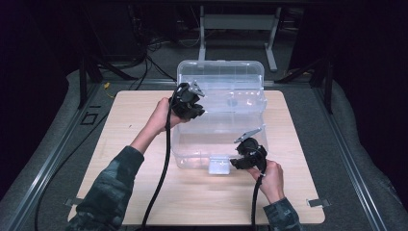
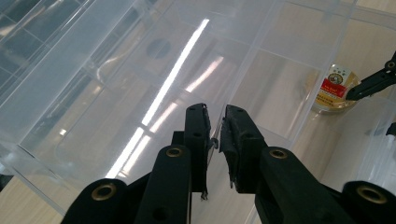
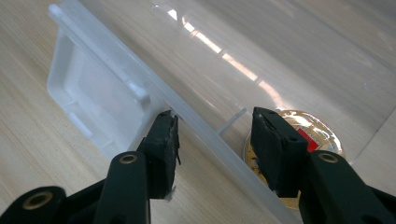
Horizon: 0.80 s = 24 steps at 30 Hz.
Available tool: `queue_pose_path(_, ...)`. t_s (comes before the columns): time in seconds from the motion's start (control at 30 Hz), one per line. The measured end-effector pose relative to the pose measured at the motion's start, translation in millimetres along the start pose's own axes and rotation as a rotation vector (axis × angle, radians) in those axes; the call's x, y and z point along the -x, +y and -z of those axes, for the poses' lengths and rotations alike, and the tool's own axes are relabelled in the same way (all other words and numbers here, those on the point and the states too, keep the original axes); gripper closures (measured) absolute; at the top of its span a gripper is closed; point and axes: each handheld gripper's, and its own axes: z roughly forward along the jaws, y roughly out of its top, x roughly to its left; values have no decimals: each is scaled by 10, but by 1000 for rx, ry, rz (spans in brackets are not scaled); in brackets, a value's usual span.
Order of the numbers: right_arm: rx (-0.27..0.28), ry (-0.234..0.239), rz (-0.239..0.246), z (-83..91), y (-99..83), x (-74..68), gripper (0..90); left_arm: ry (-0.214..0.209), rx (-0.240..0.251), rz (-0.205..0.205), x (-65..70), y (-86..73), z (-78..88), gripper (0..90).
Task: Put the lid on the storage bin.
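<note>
Clear plastic bin: sits near the middle of the tabletop, lid swung up and standing at the bin's far side.
Bin edges: front rim runs across the right gripper view as a straight pale ridge; a white latch tab hangs from it on the outside.
Open room: bare wood lies in front of the bin and to both sides of it; the tabletop's back edge is close behind the lid.
Material: bin walls are thin, see-through and glossy, with a long streak of lamp glare; moulded ribs divide the lid.
Tabletop: pale wood grain, matt, rounded corners.
Round tin: lies flat on the bin's floor, just inside the front rim at the bin's right end.
Tin label: gold face with a red patch; the writing is too small to read.
Left gripper: at the bin's left rear, against the lid's lower left edge; its jaws are pressed nearly together on a thin clear edge of the lid.
Right gripper: at the bin's front right; its jaws are spread and straddle the front rim, one outside beside the latch tab, one inside over the tin, neither pad pressing.
</note>
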Motion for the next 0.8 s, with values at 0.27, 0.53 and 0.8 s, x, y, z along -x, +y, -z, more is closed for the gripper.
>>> queue_pose_path(0.27,0,0,3,-1,-2,4,518,-4,12,2,29,-48,23,797)
queue_pose_path(0.53,2,6,0,-2,-8,8,516,3,13,-1,80,-70,40,796)
queue_pose_path(0.8,5,10,-1,-4,-11,11,515,-4,13,5,108,-100,55,796)
